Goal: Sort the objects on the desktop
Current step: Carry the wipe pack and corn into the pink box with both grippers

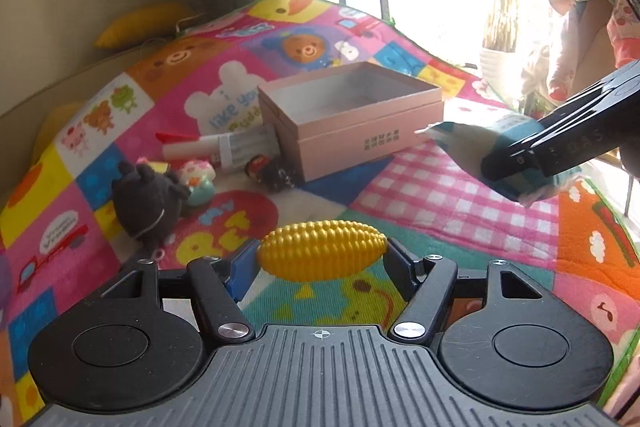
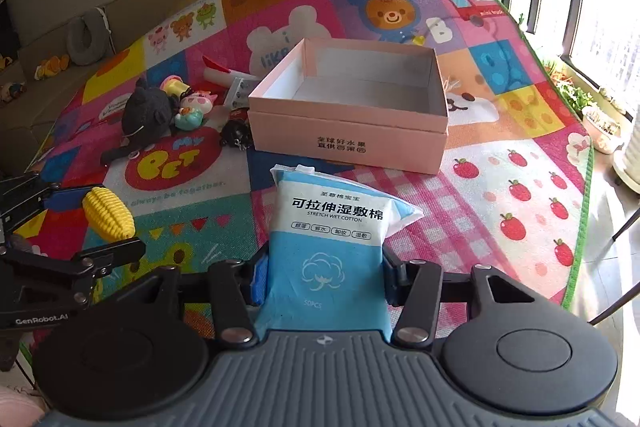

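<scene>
L gripper (image 1: 322, 255) jaws clamp yellow corn toy (image 1: 322, 250); R gripper (image 2: 324, 267) grips blue-white cotton-pad pack (image 2: 326, 247).

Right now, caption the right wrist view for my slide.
Right gripper holds a blue cotton-pad packet before an open pink box; left gripper grips toy corn.

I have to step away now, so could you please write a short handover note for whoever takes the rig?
Left gripper: shut on the toy corn, held above the mat.
Right gripper: shut on the cotton pad pack, in front of the pink box.
Done: nothing in the box yet; it looks empty.
Left: put both in, then the black plush, small toys and tubes lying left of the box.
</scene>
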